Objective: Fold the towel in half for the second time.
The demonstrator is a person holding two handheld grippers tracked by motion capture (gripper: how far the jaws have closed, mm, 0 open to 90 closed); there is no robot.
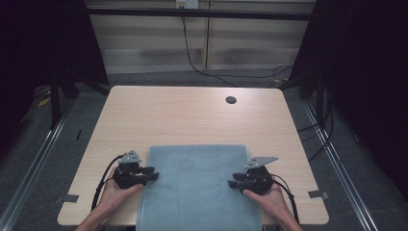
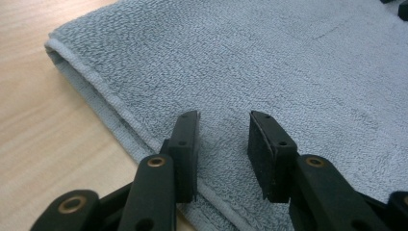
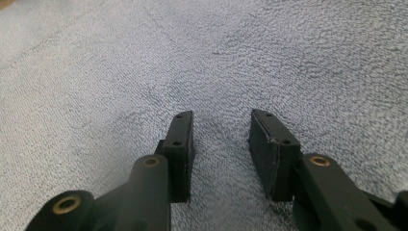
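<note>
Tongs, left (image 2: 222, 144) and right (image 3: 221, 149), hover released above opposite side hems of the folded grey terry towel (image 1: 199, 185); bare wooden bench (image 1: 192, 113) lies beyond.

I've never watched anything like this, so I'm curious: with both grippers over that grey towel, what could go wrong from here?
The towel looks folded, with stacked layers along its hemmed edge. The left gripper, open over that edge, might pinch only the top layer, so the fold would come apart.

The right gripper, also open, hovers over flat cloth away from any edge and may slide off without catching anything.

The towel's near end hangs over the table, so a tug could drag it off.
</note>
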